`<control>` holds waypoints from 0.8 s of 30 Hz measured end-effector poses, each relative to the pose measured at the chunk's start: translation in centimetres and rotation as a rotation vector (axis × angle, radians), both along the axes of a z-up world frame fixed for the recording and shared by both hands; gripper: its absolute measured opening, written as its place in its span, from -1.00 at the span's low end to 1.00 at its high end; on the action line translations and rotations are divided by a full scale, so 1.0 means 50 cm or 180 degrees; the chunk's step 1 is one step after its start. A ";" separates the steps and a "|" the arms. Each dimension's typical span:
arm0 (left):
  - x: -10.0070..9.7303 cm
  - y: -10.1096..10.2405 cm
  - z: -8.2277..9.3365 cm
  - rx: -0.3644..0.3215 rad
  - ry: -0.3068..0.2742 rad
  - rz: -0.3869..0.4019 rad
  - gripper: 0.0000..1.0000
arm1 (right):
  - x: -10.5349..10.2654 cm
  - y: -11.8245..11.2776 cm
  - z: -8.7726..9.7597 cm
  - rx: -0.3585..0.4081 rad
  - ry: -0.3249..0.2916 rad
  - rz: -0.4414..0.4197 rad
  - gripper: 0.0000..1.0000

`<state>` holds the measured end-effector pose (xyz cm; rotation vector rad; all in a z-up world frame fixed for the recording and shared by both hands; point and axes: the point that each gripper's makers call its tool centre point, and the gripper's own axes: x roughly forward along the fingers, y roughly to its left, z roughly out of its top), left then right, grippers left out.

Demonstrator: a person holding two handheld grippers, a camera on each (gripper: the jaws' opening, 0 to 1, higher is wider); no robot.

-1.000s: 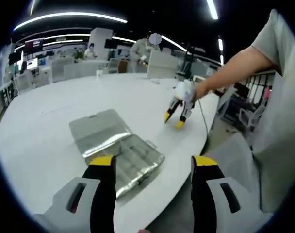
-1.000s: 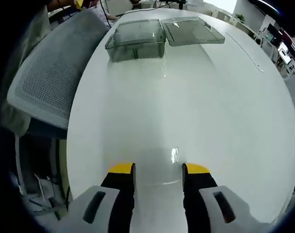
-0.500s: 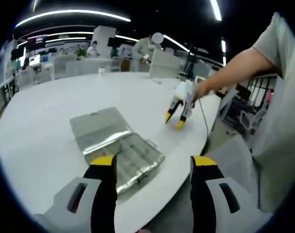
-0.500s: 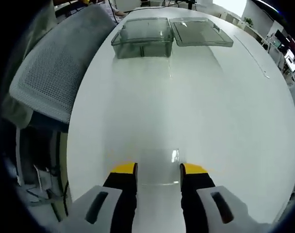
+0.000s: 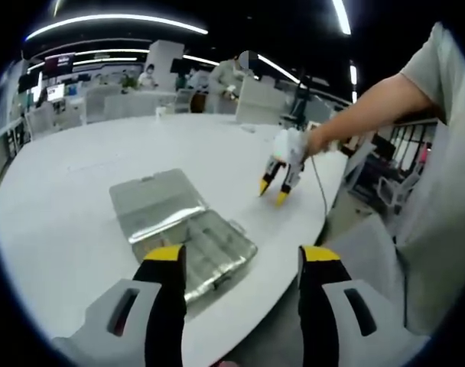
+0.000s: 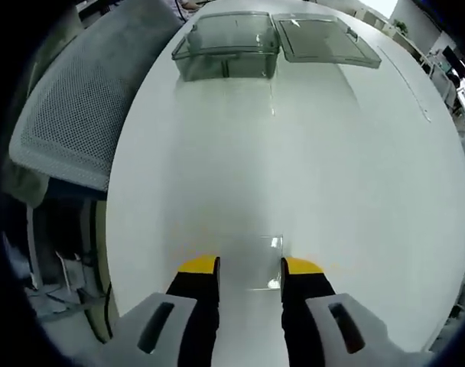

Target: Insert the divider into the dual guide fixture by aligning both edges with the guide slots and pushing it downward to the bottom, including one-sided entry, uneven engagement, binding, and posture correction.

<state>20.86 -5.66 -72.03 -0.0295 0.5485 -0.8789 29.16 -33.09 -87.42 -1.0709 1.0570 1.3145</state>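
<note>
Looking along our open left gripper (image 5: 234, 256), we see the box (image 5: 188, 235) just ahead, then along our open right gripper (image 6: 251, 266) the thin, clear, slippery-looking divider (image 6: 265, 262), best pinched by its edge.

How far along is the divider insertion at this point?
Done: the clear compartment box lies open, lid flat beside it. In hand: the right gripper brackets a clear divider lying on the table. Left: grasp, carry, align, push down. The left gripper hangs open, holding nothing.
</note>
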 end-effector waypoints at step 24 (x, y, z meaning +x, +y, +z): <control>-0.006 -0.003 -0.010 -0.0053 0.0062 -0.0026 0.08 | -0.014 0.009 0.031 -0.0074 0.0003 -0.0050 -0.48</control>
